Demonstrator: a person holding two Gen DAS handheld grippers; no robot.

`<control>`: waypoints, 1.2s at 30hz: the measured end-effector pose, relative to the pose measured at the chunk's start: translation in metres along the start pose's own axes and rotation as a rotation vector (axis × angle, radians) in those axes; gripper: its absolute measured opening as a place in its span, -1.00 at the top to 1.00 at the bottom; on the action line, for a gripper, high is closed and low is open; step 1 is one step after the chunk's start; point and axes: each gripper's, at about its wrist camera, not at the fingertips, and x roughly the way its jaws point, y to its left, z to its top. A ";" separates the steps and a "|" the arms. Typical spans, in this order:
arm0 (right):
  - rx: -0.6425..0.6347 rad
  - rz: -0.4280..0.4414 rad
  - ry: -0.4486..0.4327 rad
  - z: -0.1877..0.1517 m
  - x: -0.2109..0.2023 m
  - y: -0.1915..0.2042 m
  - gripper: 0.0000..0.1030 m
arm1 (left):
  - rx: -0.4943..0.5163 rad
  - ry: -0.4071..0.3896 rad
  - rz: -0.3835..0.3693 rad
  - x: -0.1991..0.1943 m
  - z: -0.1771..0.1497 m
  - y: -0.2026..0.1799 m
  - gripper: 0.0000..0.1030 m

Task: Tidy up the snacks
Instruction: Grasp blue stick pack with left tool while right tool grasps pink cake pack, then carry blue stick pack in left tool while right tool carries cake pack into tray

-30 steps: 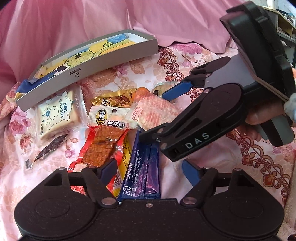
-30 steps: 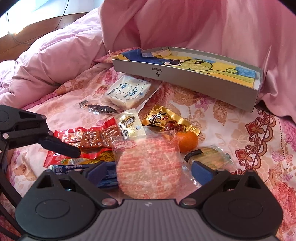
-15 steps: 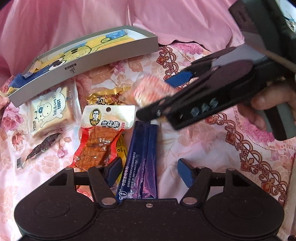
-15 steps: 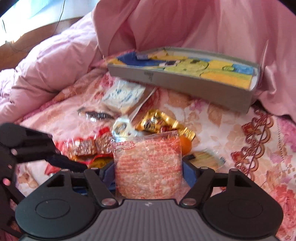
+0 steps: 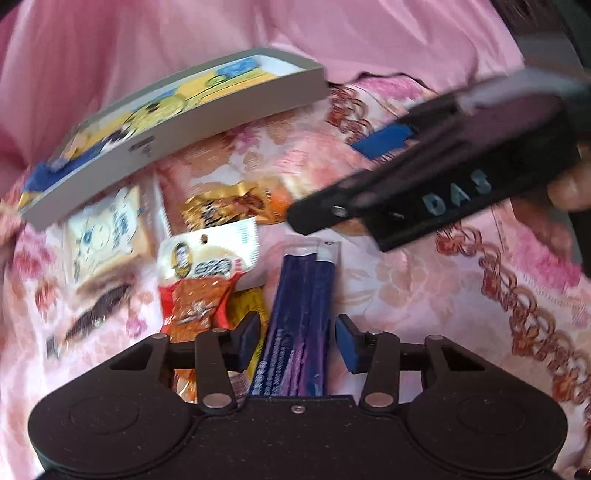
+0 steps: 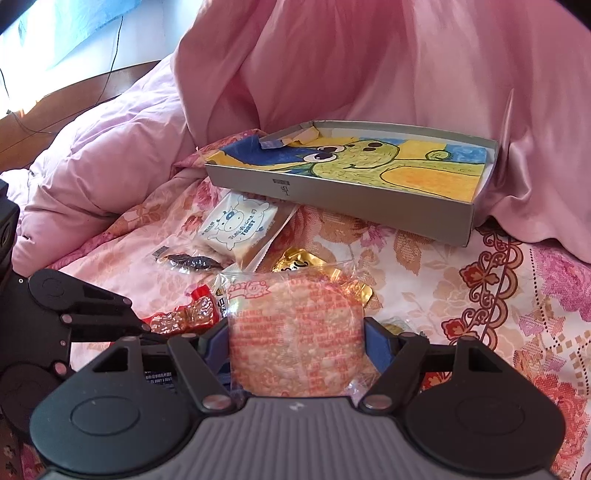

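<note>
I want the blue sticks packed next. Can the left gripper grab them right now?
Probably yes. The left gripper is open, with the blue sticks lying lengthwise between its fingers and nothing on top. The right gripper, shut on the rice cracker, is off to the side.

A pink floral bedspread (image 6: 436, 280) with red scrollwork borders covers the bed. Behind it a plain pink quilt (image 6: 351, 66) is heaped into soft folds, rising at the back and bunching to the left (image 5: 110, 55). A dark wooden headboard (image 6: 55, 110) shows far left, with a thin black cable (image 6: 110, 62) trailing across it below a bright window (image 6: 55, 33).
</note>
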 end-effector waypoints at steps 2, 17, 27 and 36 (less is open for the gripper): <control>0.001 -0.002 -0.003 0.000 -0.001 0.000 -0.50 | 0.042 0.001 0.018 0.003 0.002 -0.007 0.07; -0.010 -0.019 -0.029 0.001 -0.004 -0.001 -0.50 | -0.180 0.034 -0.035 -0.009 0.000 0.012 0.53; -0.038 -0.039 -0.056 0.004 -0.010 0.001 -0.50 | -0.294 0.019 -0.020 -0.033 -0.008 0.011 0.56; -0.044 -0.085 -0.110 0.006 -0.017 0.001 -0.50 | -0.343 -0.103 0.020 -0.056 -0.008 0.007 0.56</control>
